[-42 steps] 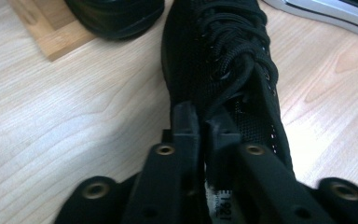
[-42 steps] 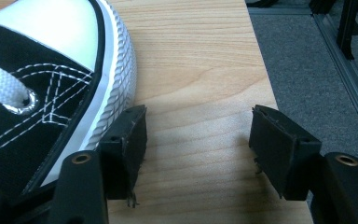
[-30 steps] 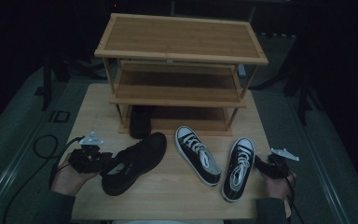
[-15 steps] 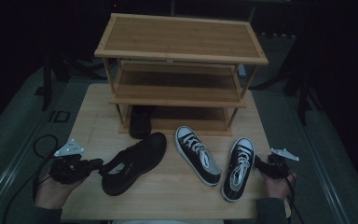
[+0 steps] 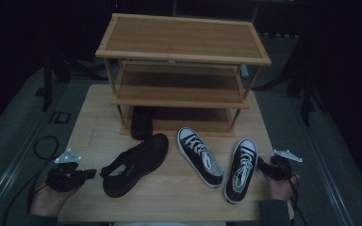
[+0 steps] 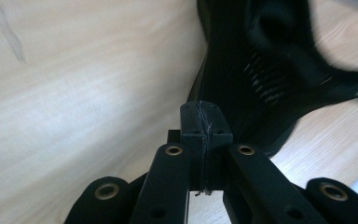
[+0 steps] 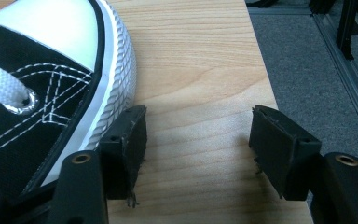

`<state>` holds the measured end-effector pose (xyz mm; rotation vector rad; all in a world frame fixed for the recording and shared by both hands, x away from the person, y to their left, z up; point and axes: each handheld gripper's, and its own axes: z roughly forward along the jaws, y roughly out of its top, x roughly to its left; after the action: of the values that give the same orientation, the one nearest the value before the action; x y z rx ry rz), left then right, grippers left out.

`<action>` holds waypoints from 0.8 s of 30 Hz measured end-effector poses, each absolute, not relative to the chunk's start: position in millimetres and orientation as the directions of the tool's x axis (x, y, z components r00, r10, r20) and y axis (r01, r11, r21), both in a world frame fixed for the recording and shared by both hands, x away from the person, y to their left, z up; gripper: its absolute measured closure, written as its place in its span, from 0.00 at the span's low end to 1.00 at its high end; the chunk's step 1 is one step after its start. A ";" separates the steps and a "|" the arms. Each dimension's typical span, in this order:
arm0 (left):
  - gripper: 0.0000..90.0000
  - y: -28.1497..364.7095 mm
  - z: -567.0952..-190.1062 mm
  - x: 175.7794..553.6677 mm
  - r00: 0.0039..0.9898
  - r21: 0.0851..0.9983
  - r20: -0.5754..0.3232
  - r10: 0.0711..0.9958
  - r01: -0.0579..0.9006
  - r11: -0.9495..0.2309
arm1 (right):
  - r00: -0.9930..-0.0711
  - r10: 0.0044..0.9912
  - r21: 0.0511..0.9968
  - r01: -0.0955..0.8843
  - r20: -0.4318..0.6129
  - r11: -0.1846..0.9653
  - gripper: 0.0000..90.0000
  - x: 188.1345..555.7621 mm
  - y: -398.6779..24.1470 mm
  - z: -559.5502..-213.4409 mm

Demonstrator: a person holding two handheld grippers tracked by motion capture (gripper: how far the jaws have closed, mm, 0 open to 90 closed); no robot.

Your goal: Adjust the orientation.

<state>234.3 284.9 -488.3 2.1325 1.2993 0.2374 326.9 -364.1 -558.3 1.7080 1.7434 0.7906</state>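
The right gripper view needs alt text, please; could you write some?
Open right gripper low over a wooden table, its jaws apart with nothing between them. A black-and-white sneaker lies beside one jaw; grey floor lies beyond the table's edge.

Black shoe (image 5: 134,163) and two black-white sneakers (image 5: 201,156) lie before wooden rack (image 5: 183,70).

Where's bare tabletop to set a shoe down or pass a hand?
Free: the left strip of the table between the rack and the black shoe; the front edge below all three shoes. Crowded: the middle, where the two sneakers lie close, and the rack's bottom-left corner, taken by a dark shoe.
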 end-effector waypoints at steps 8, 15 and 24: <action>1.00 272.8 -513.1 250.2 0.526 0.573 -0.182 0.831 0.743 -0.345 | -0.023 1.000 0.748 0.664 0.007 0.010 0.41 327.1 -364.0 -558.3; 1.00 256.7 -510.9 258.6 0.574 0.594 -0.188 0.797 0.713 -0.373 | -0.023 1.000 0.748 0.664 0.007 0.010 0.41 327.4 -363.9 -558.3; 1.00 220.4 -517.6 281.6 0.640 0.579 -0.186 0.745 0.685 -0.443 | -0.024 1.000 0.748 0.664 0.006 0.011 0.41 327.5 -364.0 -558.3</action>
<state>281.6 220.4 -517.6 2.2323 1.1094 0.1261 327.5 -364.0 -558.3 1.7072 1.7432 0.7905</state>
